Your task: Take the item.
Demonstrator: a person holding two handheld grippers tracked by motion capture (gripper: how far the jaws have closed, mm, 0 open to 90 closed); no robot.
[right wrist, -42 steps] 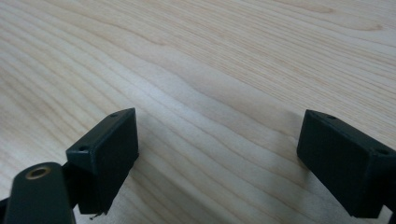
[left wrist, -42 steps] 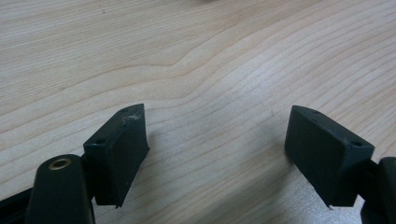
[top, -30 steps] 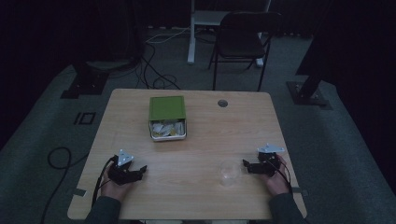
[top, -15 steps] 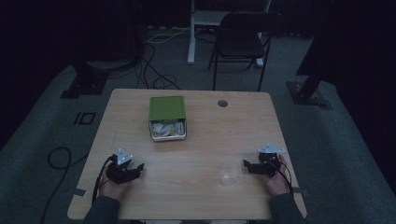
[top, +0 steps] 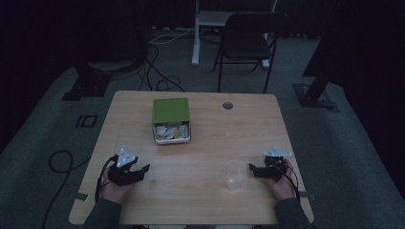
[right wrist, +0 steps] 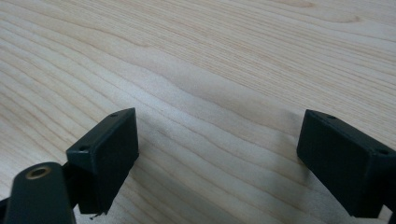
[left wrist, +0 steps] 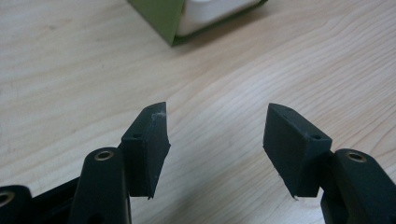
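A green tin (top: 171, 111) stands at the table's middle back, with its front part uncovered and white and yellow packets (top: 170, 131) inside. A small clear glass (top: 235, 175) sits near the front right. At the front left my left gripper (top: 143, 169) is open, held low over the wood and pointing right. My right gripper (top: 251, 168) is open just right of the glass, pointing at it without touching. In the left gripper view the open gripper (left wrist: 215, 140) has bare wood between its jaws and the tin's corner (left wrist: 156, 18) ahead. The right gripper (right wrist: 217, 144) shows only wood between its jaws.
The wooden table (top: 205, 138) has a round cable hole (top: 228, 105) at the back right. Behind the table are a dark chair (top: 248, 43) and a white desk leg (top: 196, 43). Cables (top: 157, 71) lie on the floor, and stand bases (top: 86, 81) flank the table.
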